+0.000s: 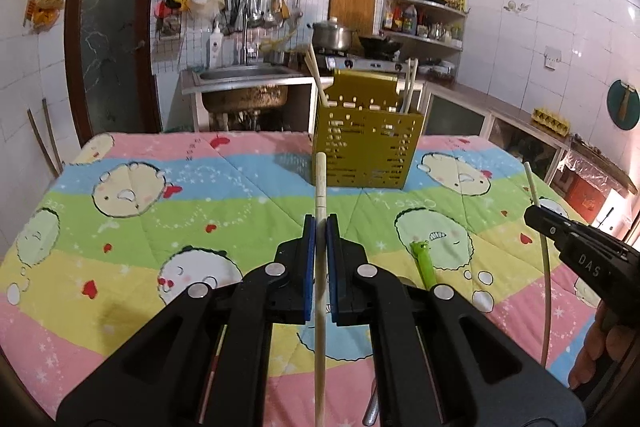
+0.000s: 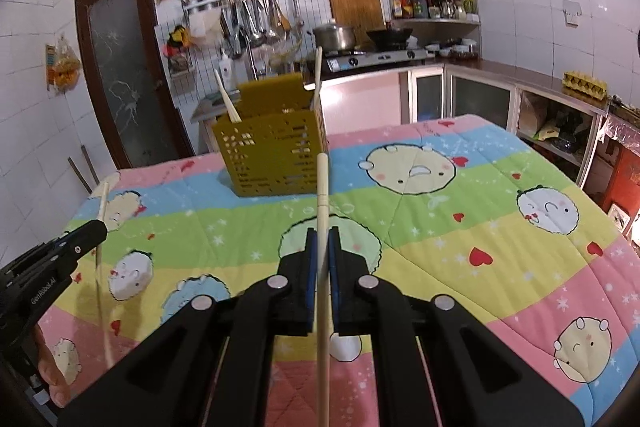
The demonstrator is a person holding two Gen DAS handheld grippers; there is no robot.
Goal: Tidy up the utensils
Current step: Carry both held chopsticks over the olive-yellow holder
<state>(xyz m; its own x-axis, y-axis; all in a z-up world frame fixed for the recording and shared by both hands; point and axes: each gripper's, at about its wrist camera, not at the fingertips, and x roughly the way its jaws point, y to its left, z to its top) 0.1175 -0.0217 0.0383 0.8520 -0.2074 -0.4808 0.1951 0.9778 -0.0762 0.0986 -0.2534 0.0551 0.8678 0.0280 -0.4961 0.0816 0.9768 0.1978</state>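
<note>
A mustard-yellow perforated utensil holder (image 1: 366,145) stands upright on the table's far side, with chopsticks leaning in it; it also shows in the right wrist view (image 2: 272,155). My left gripper (image 1: 321,227) is shut on a pale wooden chopstick (image 1: 321,187) whose tip points toward the holder. My right gripper (image 2: 323,239) is shut on another pale chopstick (image 2: 322,195), tip short of the holder. The right gripper (image 1: 538,215) appears at the right of the left wrist view, the left gripper (image 2: 94,229) at the left of the right wrist view. Both are held above the cloth.
The table is covered by a pastel striped cartoon quilt (image 1: 160,211). A green-handled utensil (image 1: 423,261) lies on it beside my left gripper. Behind the table are a steel sink (image 1: 244,79), a stove with pots (image 1: 352,43) and counters along the right wall (image 2: 520,83).
</note>
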